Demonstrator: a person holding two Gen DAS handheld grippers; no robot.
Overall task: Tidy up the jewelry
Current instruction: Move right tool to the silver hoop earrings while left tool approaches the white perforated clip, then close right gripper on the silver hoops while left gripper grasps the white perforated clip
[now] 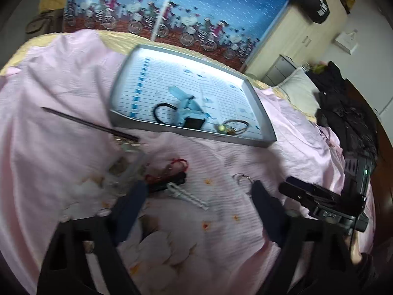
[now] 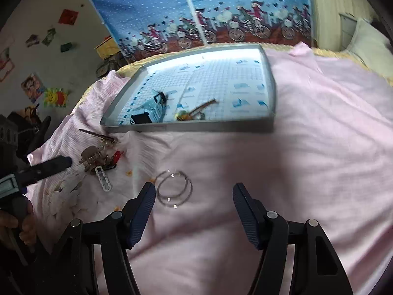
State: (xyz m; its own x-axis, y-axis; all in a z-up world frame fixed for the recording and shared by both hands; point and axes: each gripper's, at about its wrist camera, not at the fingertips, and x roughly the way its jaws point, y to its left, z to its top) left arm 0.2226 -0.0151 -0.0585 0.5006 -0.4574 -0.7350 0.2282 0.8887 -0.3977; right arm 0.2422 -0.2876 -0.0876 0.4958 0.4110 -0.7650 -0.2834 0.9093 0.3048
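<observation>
Gaping wide and holding nothing, the right claw [image 2: 194, 194] hovers low over the pink floral bedsheet [image 2: 307, 159], its left fingertip [image 2: 147, 191] just beside the pair of thin silver hoop earrings [image 2: 175, 188] at lower centre. The left claw [image 1: 199, 191] is equally wide and empty, near the white plastic chain link [image 1: 189, 195] and red cord bracelet [image 1: 169, 169]. Toward the upper centre lies the grey rectangular tray [image 2: 191, 127], containing a light-blue bow clip [image 2: 152, 109] and black hair tie [image 1: 163, 113].
</observation>
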